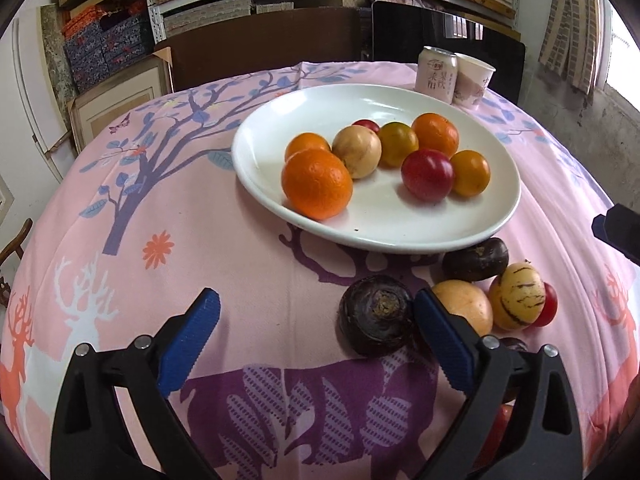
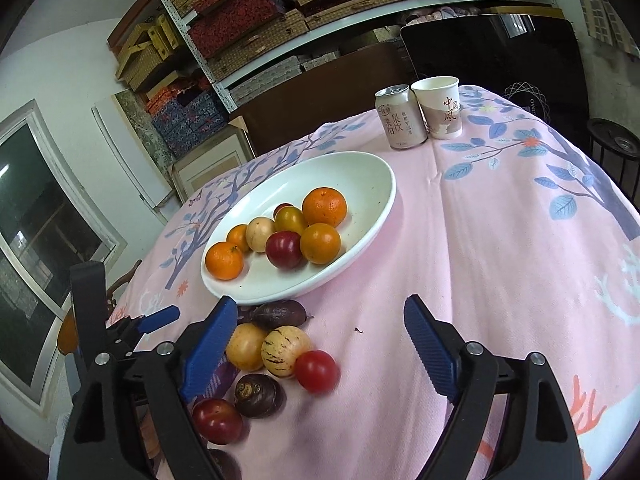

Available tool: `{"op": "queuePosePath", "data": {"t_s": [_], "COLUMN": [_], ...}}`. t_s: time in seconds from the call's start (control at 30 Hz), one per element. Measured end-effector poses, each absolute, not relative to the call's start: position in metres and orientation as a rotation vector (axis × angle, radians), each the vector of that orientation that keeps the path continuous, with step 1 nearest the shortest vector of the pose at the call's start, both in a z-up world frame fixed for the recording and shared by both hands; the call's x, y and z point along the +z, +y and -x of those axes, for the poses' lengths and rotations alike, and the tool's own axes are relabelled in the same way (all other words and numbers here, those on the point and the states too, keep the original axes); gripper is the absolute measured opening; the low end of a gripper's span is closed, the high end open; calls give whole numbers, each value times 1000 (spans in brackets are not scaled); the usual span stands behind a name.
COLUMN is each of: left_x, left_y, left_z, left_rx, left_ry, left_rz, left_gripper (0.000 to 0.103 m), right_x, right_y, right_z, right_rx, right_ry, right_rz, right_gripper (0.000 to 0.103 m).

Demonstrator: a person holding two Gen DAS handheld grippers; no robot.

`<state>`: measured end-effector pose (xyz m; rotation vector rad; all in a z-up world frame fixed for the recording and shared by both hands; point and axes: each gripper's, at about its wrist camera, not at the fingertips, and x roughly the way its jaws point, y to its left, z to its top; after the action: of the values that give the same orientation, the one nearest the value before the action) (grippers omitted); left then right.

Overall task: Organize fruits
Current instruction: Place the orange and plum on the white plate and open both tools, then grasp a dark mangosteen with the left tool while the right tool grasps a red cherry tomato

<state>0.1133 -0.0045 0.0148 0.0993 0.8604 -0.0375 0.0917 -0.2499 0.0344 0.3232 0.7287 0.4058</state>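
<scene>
A white plate [image 1: 400,236] [image 2: 372,184] holds several oranges, red plums and a pale round fruit. Loose fruit lies on the cloth in front of it: a dark purple round fruit [image 1: 376,314] [image 2: 258,396], a yellow fruit [image 1: 466,304] [image 2: 244,346], a striped pale fruit [image 1: 518,296] [image 2: 284,346], a red tomato [image 2: 316,370] and a red plum [image 2: 218,420]. My left gripper [image 1: 316,332] is open, its right finger beside the dark purple fruit. My right gripper [image 2: 320,344] is open above the red tomato; the tomato lies between its fingers.
A drink can [image 1: 436,74] [image 2: 400,122] and a paper cup [image 1: 474,80] [image 2: 438,106] stand behind the plate. Another dark fruit [image 1: 476,260] [image 2: 280,314] lies at the plate's rim. Shelves with boxes stand behind the table. The left gripper [image 2: 132,328] shows at the right wrist view's left edge.
</scene>
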Motion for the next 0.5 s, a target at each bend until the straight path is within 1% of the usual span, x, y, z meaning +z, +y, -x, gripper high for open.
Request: {"op": "queuePosePath", "data": {"t_s": [0.1, 0.23, 0.37, 0.5], "left_x": [14, 12, 15, 19], "left_y": [-7, 2, 20, 48], "left_z": [-118, -121, -102, -80], "left_rx": [-20, -54, 5, 17], "left_ry": [855, 891, 886, 896], "left_rz": [-120, -74, -130, -49], "left_gripper": [99, 99, 99, 99], "right_x": [33, 29, 27, 26], "right_y": [-248, -248, -248, -246], "right_z": [-92, -94, -96, -96], "right_rx": [400, 389, 365, 384], "right_ry": [735, 751, 755, 760], "right_rz": [-316, -308, -293, -294], "right_gripper": [86, 86, 86, 86]}}
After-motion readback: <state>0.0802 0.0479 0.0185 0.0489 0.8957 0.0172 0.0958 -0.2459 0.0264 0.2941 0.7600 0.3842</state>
